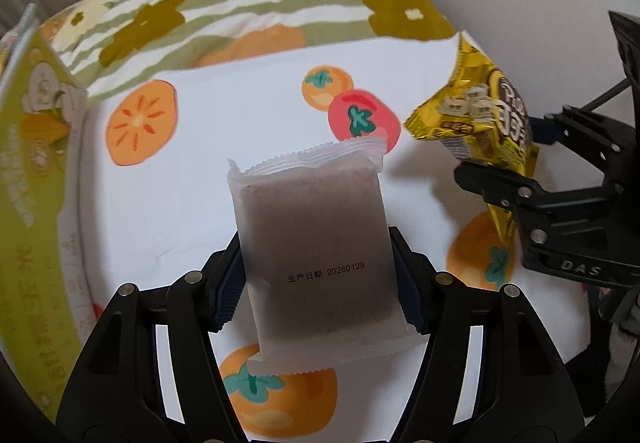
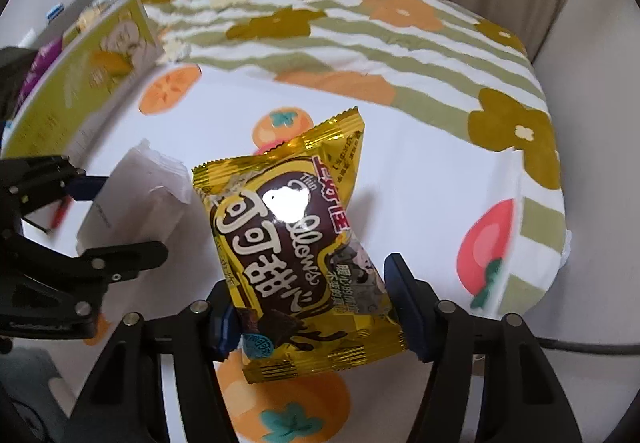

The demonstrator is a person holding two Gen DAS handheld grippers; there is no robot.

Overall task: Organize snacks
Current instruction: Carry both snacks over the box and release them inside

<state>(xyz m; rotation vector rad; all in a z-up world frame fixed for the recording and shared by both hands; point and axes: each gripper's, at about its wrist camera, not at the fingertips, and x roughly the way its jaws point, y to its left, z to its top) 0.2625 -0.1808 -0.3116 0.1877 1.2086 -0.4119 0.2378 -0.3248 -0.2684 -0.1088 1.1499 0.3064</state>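
The left gripper [image 1: 318, 283] pinches a frosted translucent packet with a dark purplish cake inside [image 1: 316, 243] by its lower sides, clear of the fruit-printed white cloth [image 1: 200, 203]; the film looks slick, so a loose squeeze could let it slide out. Just beside it, the right gripper [image 2: 316, 303] is pressed onto a crinkly gold foil snack bag with brown lettering [image 2: 296, 239], also held above the cloth; the puffy bag may twist or pop free. Farther left stands a tall yellow-green printed carton [image 1: 32, 171]; its contents are hidden, and two raised packets could collide heading there.
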